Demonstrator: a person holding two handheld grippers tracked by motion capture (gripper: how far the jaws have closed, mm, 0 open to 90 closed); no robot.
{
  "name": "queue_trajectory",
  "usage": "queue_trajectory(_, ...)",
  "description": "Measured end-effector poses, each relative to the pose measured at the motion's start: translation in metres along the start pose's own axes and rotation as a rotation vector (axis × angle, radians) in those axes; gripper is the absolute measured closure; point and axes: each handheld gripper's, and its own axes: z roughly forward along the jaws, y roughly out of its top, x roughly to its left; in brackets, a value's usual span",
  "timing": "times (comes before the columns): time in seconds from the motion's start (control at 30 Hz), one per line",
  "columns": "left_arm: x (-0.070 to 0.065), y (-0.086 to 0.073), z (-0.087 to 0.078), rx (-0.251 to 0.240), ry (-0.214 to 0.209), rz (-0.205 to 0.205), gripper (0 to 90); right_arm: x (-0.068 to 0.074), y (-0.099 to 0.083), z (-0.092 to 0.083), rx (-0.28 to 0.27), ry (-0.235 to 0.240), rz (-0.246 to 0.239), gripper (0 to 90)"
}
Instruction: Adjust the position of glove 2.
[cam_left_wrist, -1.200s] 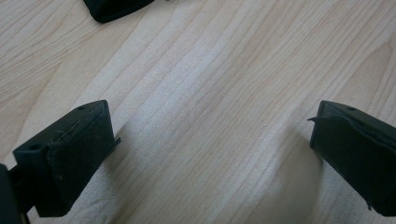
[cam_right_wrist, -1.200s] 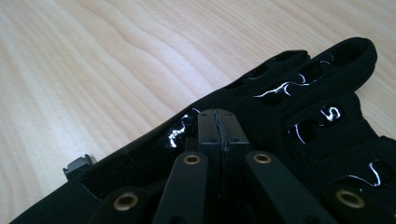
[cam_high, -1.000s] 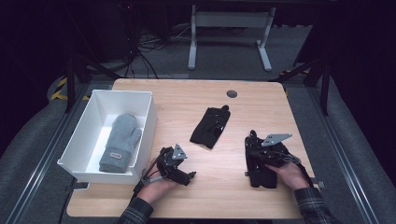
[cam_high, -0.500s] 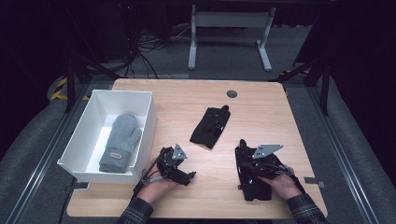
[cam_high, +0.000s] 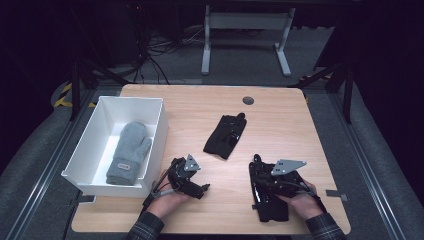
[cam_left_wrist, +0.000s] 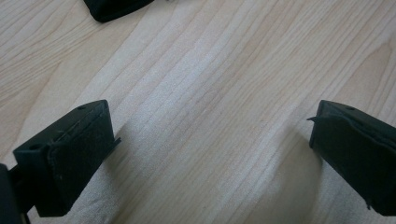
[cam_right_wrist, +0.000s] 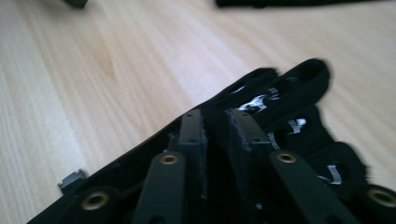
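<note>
Grey mitten (cam_high: 129, 152) lies in the bin (cam_high: 131, 101). Right of the bin, a black glove (cam_high: 226, 135) waits on the desk (cam_high: 190, 112). The left tongs (cam_left_wrist: 210, 154) gape empty. The right tongs (cam_right_wrist: 215, 116) have just been opening over a second glove (cam_right_wrist: 299, 93), no longer pinching it.

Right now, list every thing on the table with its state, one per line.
White bin: open-topped, upright at the table's left edge.
Grey mitten: lying flat inside the bin.
Black glove: lying loose at mid-table, untouched.
Second black glove: flat on the table under the right hand-held gripper.
Left hand-held gripper: open, nothing between the jaws.
Right hand-held gripper: jaws narrow, just opening, glove between them.
</note>
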Motion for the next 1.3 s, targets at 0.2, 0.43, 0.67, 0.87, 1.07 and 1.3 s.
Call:
queue_trajectory(0.2,0.0,0.0,0.0,0.0,0.002,0.001,0.3,-0.02,-0.007,-0.01,-0.04,-0.078,0.063,54.2)
queue_trajectory(0.43,0.0,0.0,0.0,0.001,-0.002,0.006,0.2,-0.06,-0.033,-0.024,-0.074,-0.164,0.157,39.8)
queue_trajectory(0.67,0.0,0.0,0.0,0.0,-0.003,0.007,0.2,-0.079,-0.054,-0.021,-0.043,-0.235,0.235,25.9)
queue_trajectory(0.87,0.001,0.0,0.0,0.0,-0.006,0.008,0.1,-0.086,-0.06,-0.017,-0.035,-0.257,0.28,16.8)
queue_trajectory(1.07,0.001,0.005,0.0,0.028,-0.008,0.014,1.3,-0.087,-0.061,-0.017,-0.03,-0.264,0.288,15.2)
queue_trajectory(1.3,0.004,0.017,-0.003,0.025,-0.012,-0.025,16.5,-0.087,-0.06,-0.017,-0.029,-0.261,0.285,14.6)
